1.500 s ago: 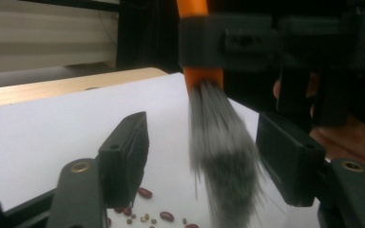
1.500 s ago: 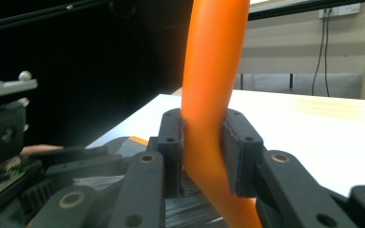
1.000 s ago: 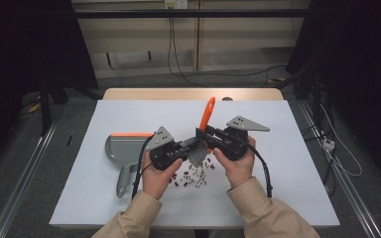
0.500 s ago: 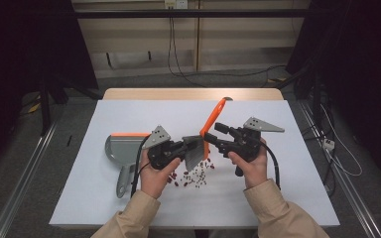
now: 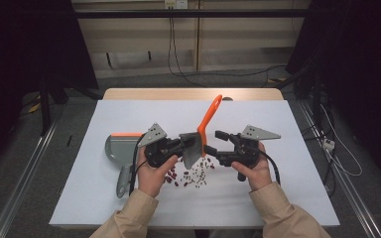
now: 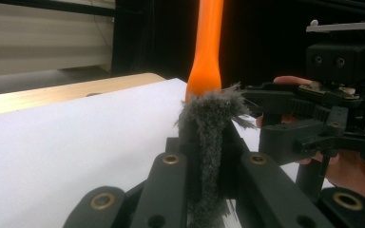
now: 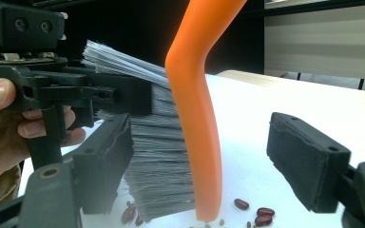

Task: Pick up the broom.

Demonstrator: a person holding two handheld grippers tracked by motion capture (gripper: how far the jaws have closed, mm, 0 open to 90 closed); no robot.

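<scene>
A hand brush stands nearly upright over the white table (image 5: 104,198), its orange handle (image 5: 210,117) rising up and away from me. My left gripper (image 5: 182,145) is shut on the grey bristles (image 5: 192,151); in the left gripper view the bristles (image 6: 208,128) sit pinched between the jaws, with the handle (image 6: 206,47) above. My right gripper (image 5: 214,142) faces it from the right. Its jaws have just been opening, and in the right gripper view the handle (image 7: 197,118) stands between the wide pads (image 7: 306,161) without touching them. Dark red beans (image 5: 191,174) lie scattered under the brush.
A grey dustpan (image 5: 119,151) with an orange edge lies flat left of my left hand, its handle pointing toward me. A strip of bare wood shows at the table's far edge (image 5: 193,94). Dark floor and cables surround the table.
My right gripper let go of the orange handle, opened wide and drew back to the right and lower. The left gripper kept its hold on the bristles and stayed put.
</scene>
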